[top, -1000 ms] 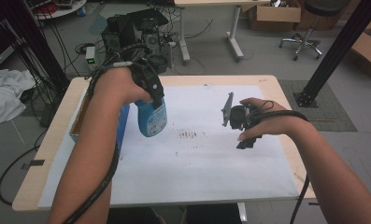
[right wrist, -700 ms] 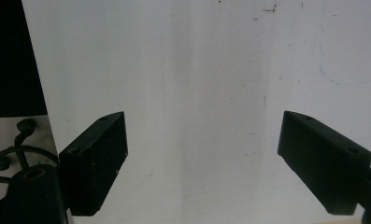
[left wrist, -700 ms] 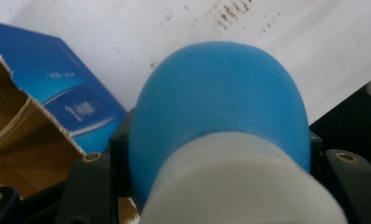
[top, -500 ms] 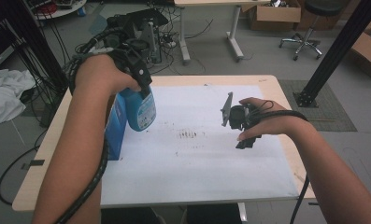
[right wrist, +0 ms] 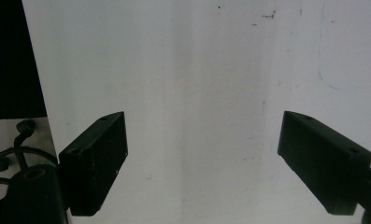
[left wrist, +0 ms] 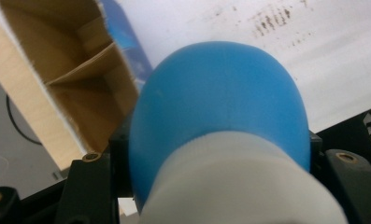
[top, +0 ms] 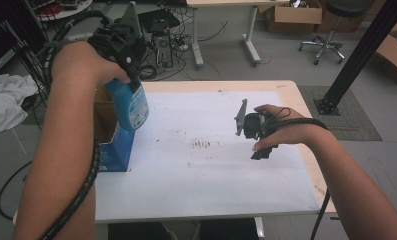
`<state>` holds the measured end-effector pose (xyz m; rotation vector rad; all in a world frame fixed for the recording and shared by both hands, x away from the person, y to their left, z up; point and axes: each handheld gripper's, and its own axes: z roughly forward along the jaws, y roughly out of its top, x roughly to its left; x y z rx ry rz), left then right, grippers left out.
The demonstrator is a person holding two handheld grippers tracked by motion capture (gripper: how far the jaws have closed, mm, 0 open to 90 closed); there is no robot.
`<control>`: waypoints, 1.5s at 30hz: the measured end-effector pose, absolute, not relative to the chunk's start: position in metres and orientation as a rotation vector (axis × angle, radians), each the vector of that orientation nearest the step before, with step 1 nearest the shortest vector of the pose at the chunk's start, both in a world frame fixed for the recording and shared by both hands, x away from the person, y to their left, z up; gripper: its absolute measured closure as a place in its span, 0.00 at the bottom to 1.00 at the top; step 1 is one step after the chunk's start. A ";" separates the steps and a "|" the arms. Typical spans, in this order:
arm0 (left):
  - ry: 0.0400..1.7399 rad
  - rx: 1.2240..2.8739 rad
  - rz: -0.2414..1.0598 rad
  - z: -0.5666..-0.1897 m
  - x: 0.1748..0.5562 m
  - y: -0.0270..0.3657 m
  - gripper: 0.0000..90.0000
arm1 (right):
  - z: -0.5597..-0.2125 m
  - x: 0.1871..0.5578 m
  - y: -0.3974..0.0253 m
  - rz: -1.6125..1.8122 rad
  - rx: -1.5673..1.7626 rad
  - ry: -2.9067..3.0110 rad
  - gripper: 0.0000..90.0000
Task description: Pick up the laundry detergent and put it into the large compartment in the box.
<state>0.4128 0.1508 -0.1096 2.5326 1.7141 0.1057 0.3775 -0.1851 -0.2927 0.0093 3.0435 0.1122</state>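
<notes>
Item: blue translucent plastic bottle with a white collar (top: 132, 102), at upper left of the high view, held above an open blue-sided cardboard box with brown inner dividers (top: 112, 145) that stands at the left edge of the white-covered counter (top: 211, 190). The left hand-held gripper (top: 128, 75) pinches the bottle at its neck, jaws pressed against either side just under the white collar; in the left gripper view the bottle's rounded blue shoulder (left wrist: 220, 102) sits at centre, with a box compartment (left wrist: 71, 84) at upper left. Handling, as a judgement: rigid moulded plastic, smooth and likely somewhat slippery; moderate weight if liquid remains, so the body may swing below the grip. The narrow neck under the collar looks the surest hold, since the collar stops it sliding through. Second item: right hand-held gripper (top: 258, 137), centre right of the high view, low over bare counter, its jaws spread wide with nothing between them. Dark smudges (top: 202, 145) mark the sheet at centre.
</notes>
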 end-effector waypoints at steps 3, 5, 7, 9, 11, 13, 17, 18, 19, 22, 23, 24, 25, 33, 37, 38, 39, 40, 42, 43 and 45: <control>1.767 2.496 0.114 -0.104 0.413 0.162 0.44 | -0.293 0.378 -0.184 0.115 0.011 3.044 0.18; 1.790 2.482 0.125 -0.101 0.413 0.167 0.44 | -0.293 0.379 -0.184 0.113 0.008 3.043 0.18; 1.823 2.463 0.127 -0.100 0.413 0.174 0.44 | -0.293 0.379 -0.183 0.113 0.006 3.043 0.18; 1.849 2.447 0.126 -0.099 0.413 0.180 0.44 | -0.293 0.379 -0.182 0.112 0.003 3.044 0.18; 1.866 2.436 0.125 -0.098 0.412 0.184 0.44 | -0.293 0.380 -0.182 0.111 0.004 3.045 0.18; 1.881 2.430 0.132 -0.097 0.411 0.189 0.44 | -0.293 0.380 -0.182 0.114 0.006 3.045 0.18; 1.915 2.408 0.150 -0.094 0.410 0.197 0.44 | -0.293 0.380 -0.181 0.113 0.000 3.045 0.18; 1.922 2.401 0.152 -0.093 0.410 0.200 0.44 | -0.293 0.380 -0.181 0.111 0.000 3.047 0.18; 1.928 2.395 0.152 -0.092 0.410 0.202 0.44 | -0.294 0.380 -0.181 0.108 0.000 3.047 0.18; 1.949 2.371 0.163 -0.090 0.409 0.208 0.44 | -0.294 0.380 -0.181 0.106 0.003 3.049 0.18; 1.951 2.374 0.173 -0.090 0.409 0.210 0.44 | -0.293 0.380 -0.182 0.107 0.004 3.049 0.18; 1.963 2.365 0.181 -0.090 0.409 0.211 0.44 | -0.293 0.381 -0.182 0.110 0.007 3.049 0.18; 1.972 2.362 0.189 -0.091 0.410 0.213 0.44 | -0.293 0.381 -0.182 0.108 0.006 3.049 0.18; 2.014 2.328 0.158 -0.099 0.412 0.225 0.44 | -0.294 0.381 -0.181 0.100 0.005 3.051 0.18; 2.029 2.323 0.152 -0.104 0.415 0.230 0.44 | -0.294 0.382 -0.181 0.099 0.006 3.052 0.18; 2.028 2.319 0.154 -0.106 0.415 0.231 0.44 | -0.294 0.382 -0.180 0.100 0.006 3.053 0.18; 2.024 2.317 0.161 -0.106 0.415 0.232 0.44 | -0.294 0.382 -0.180 0.099 0.006 3.053 0.18; 2.026 2.312 0.167 -0.108 0.416 0.233 0.44 | -0.294 0.382 -0.180 0.098 0.005 3.054 0.18; 2.027 2.309 0.182 -0.111 0.417 0.234 0.44 | -0.294 0.382 -0.180 0.091 0.005 3.056 0.18; 2.027 2.309 0.193 -0.113 0.417 0.235 0.44 | -0.294 0.383 -0.180 0.092 0.011 3.054 0.18; 2.035 2.306 0.194 -0.117 0.418 0.236 0.44 | -0.294 0.383 -0.181 0.095 0.012 3.056 0.18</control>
